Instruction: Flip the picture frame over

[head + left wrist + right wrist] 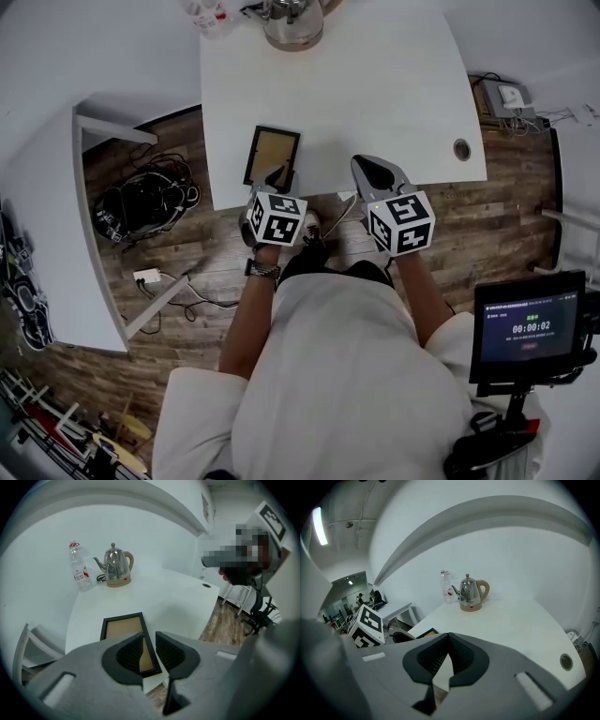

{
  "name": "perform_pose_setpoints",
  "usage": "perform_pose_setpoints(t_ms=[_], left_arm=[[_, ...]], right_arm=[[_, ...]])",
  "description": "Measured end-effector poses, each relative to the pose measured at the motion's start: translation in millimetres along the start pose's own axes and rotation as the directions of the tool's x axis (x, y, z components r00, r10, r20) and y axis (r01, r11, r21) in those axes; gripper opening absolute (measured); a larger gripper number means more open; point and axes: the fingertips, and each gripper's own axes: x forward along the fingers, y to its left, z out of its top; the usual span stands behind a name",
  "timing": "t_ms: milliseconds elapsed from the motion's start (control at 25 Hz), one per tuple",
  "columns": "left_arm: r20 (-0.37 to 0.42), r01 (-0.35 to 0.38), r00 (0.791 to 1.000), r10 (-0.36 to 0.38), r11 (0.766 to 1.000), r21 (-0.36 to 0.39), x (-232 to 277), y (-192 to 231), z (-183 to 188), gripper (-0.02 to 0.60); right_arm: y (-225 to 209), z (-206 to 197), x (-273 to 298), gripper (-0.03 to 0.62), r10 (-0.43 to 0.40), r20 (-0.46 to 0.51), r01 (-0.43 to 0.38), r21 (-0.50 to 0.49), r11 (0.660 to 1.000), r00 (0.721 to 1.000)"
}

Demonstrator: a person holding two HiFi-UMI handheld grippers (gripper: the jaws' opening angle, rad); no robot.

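Note:
A picture frame [272,155] with a black rim lies flat on the white table [375,94] near its front edge, brown backing up. My left gripper [279,178] hovers over its near right corner. In the left gripper view the jaws of that gripper [149,648] stand a little apart, open, and the right rim of the frame [123,627] shows in the gap. My right gripper [375,173] is over the table's front edge, right of the frame. Its jaws [447,641] meet at the tips, shut on nothing.
A steel kettle [292,23] and a plastic bottle [79,569] stand at the table's far side. A cable hole [461,149] sits at the right end. A second white table [47,234] stands to the left, a timer screen [530,328] to the right.

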Motion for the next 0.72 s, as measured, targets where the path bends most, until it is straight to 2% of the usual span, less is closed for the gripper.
perform_pose_setpoints(t_ms=[120, 280, 560, 720], left_arm=[[-0.029, 0.010, 1.000, -0.010, 1.000, 0.003, 14, 9, -5, 0.087], [-0.078, 0.018, 0.997, -0.018, 1.000, 0.002, 37, 4, -2, 0.087], [-0.122, 0.056, 0.991, -0.056, 0.998, -0.003, 51, -11, -6, 0.087], [-0.149, 0.060, 0.987, -0.064, 0.998, -0.035, 56, -14, -13, 0.087]], right_arm=[[-1, 0, 20, 0.003, 0.001, -0.017, -0.001, 0.002, 1.000, 1.000], [-27, 1, 28, 0.003, -0.003, -0.024, 0.003, 0.019, 1.000, 1.000], [-43, -2, 24, 0.003, -0.035, -0.022, 0.036, 0.032, 0.999, 0.999], [-44, -5, 21, 0.003, -0.045, -0.021, 0.046, 0.042, 0.998, 0.999]])
